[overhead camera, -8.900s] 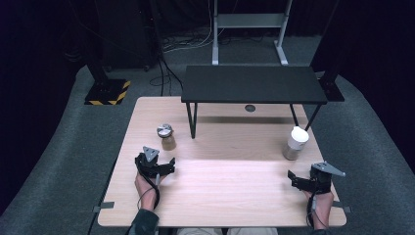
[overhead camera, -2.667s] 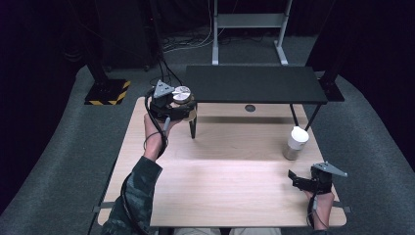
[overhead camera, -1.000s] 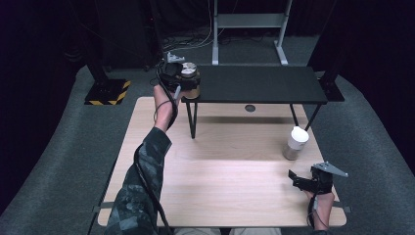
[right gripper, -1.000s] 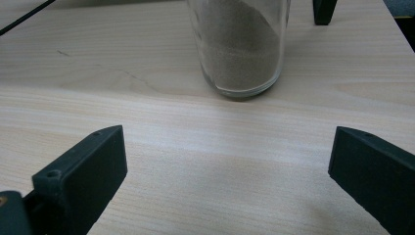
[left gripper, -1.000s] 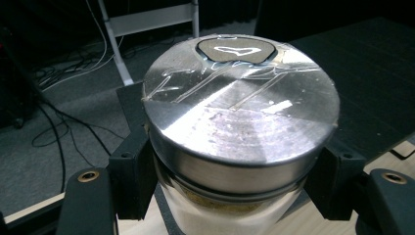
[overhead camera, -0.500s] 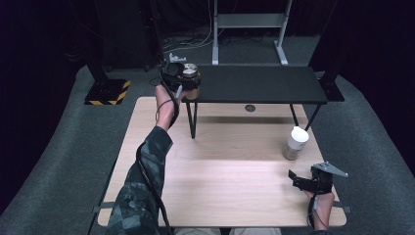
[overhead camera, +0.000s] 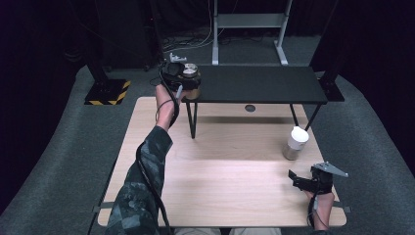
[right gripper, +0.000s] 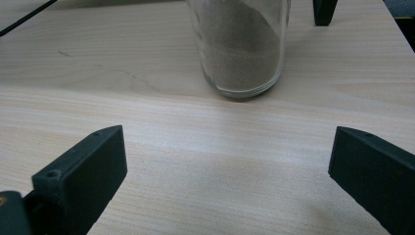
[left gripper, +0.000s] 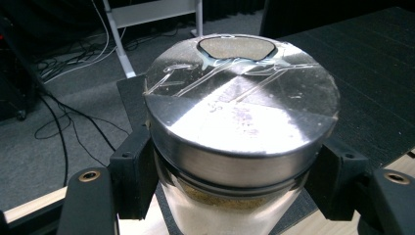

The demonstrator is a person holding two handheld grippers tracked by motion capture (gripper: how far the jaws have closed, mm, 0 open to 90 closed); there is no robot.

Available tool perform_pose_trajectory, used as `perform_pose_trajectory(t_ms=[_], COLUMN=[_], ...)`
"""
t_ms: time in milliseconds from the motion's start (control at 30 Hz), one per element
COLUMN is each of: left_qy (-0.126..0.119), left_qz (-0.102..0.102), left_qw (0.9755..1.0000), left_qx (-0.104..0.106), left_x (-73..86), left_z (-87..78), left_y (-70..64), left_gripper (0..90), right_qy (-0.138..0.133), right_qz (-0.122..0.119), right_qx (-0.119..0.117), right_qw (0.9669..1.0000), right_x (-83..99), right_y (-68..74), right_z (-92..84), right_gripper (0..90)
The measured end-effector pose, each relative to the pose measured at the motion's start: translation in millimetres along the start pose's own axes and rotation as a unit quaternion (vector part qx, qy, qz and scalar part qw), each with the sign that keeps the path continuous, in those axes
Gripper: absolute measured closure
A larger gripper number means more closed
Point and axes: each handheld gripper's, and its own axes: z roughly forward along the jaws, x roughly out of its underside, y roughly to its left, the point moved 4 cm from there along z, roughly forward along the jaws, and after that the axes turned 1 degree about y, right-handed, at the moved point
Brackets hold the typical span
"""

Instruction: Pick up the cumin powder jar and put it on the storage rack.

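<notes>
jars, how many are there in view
2. A metal-lidded jar is clamped in the left tool at the left end of the black shelf. A white-lidded jar stands on the wooden table, ahead of the right tool.

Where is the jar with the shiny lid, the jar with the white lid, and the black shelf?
Shiny-lid jar (left gripper: 242, 112), left gripper view, on its lid.
White-lid jar (overhead camera: 295, 143), high view, on its side.
Black shelf (overhead camera: 259, 84), high view, on its bare top.

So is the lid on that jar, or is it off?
On. A shiny metal lid caps the jar, which is clamped between the left hand-held gripper's jaws.
</notes>
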Motion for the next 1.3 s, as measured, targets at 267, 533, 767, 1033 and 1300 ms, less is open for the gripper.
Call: perform_pose_trajectory(t_ms=[267,533,767,1033,1300], left_qy=[0.008,0.03,0.055,0.068,0.09], left_qz=[0.009,0.042,0.067,0.082,0.083], left_qw=[0.9999,0.9985,0.9959,0.994,0.9903], left_qx=[-0.003,-0.019,-0.025,-0.027,-0.065], left_x=[-1.3,4.7,27.0,62.3,124.5], left_z=[-2.0,-21.7,-39.0,-54.4,-59.1], left_y=[-3.2,-11.5,-16.8,-20.8,-26.1], left_gripper=[7.7,0.0,0.0,0.0,0.0], right_qy=[-0.001,-0.002,0.0,0.001,0.0], right_qz=[0.001,0.001,0.001,0.0,0.001], right_qx=[-0.001,0.0,0.001,0.002,0.003], right_qw=[1.0,1.0,1.0,1.0,1.0], right_x=[0.2,0.4,0.0,-0.2,-0.1], right_y=[-0.4,-0.3,0.3,0.7,0.7], right_z=[-0.1,-0.2,0.0,0.2,0.1], right_gripper=[0.0,0.0,0.0,0.0,0.0])
